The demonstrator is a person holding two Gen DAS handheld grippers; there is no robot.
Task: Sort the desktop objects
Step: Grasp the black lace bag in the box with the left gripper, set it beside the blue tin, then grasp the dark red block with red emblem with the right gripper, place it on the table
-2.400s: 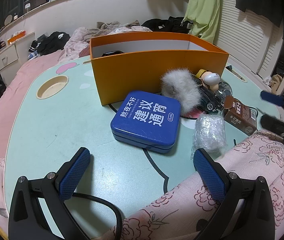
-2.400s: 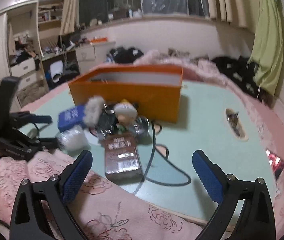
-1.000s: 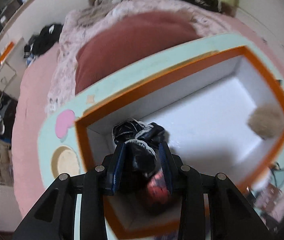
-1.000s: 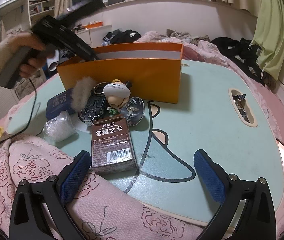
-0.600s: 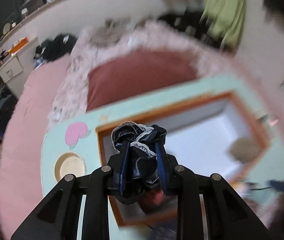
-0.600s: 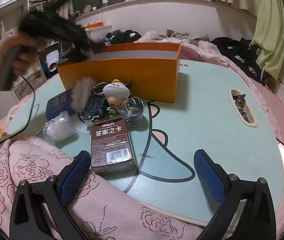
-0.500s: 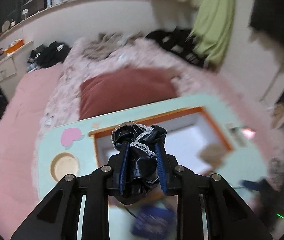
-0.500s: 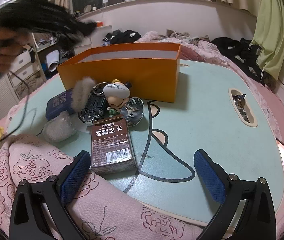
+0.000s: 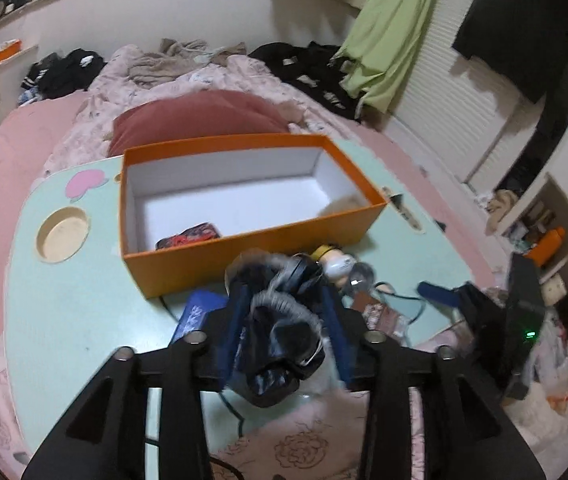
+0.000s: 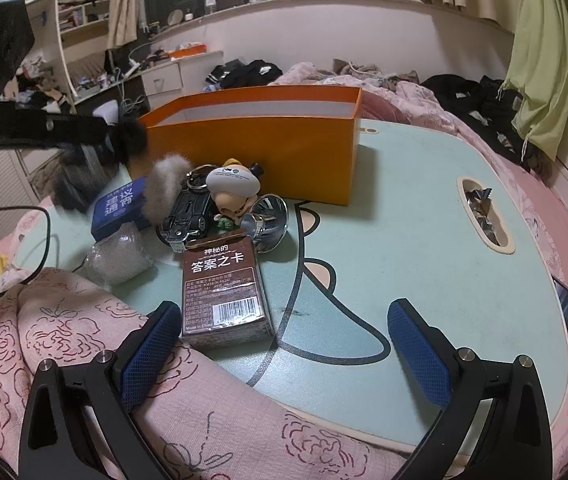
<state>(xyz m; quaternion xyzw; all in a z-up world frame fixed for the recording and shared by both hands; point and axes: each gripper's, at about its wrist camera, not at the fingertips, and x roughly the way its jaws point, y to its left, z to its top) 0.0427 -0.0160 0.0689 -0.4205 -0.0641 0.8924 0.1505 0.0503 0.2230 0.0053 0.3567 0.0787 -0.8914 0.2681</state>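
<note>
My left gripper [image 9: 284, 332] is shut on a black lace-trimmed cloth bundle [image 9: 280, 344] and holds it above the pile in front of the orange box [image 9: 244, 240]. It shows at the left of the right wrist view [image 10: 124, 140]. The box holds a red-black item [image 9: 190, 236] and a fur ball [image 9: 344, 204]. My right gripper [image 10: 284, 348] is open and empty, low over the table's near edge, by the brown card box [image 10: 222, 280]. A blue tin [image 10: 118, 204], grey pompom [image 10: 164, 184], toy car [image 10: 186, 212], figurine [image 10: 234, 186] and wrapped ball [image 10: 118, 256] lie before the orange box [image 10: 268, 136].
The mint green table [image 10: 424, 240] has a round cup hole [image 9: 62, 234] at the left and a slot with foil wrappers [image 10: 482, 210] at the right. A silver funnel [image 10: 270, 218] lies by the figurine. A pink floral blanket [image 10: 84, 352] covers the near edge. A bed lies behind.
My left gripper has pulled back from over the orange box toward the near side, still holding the black bundle. The right gripper has not moved.
</note>
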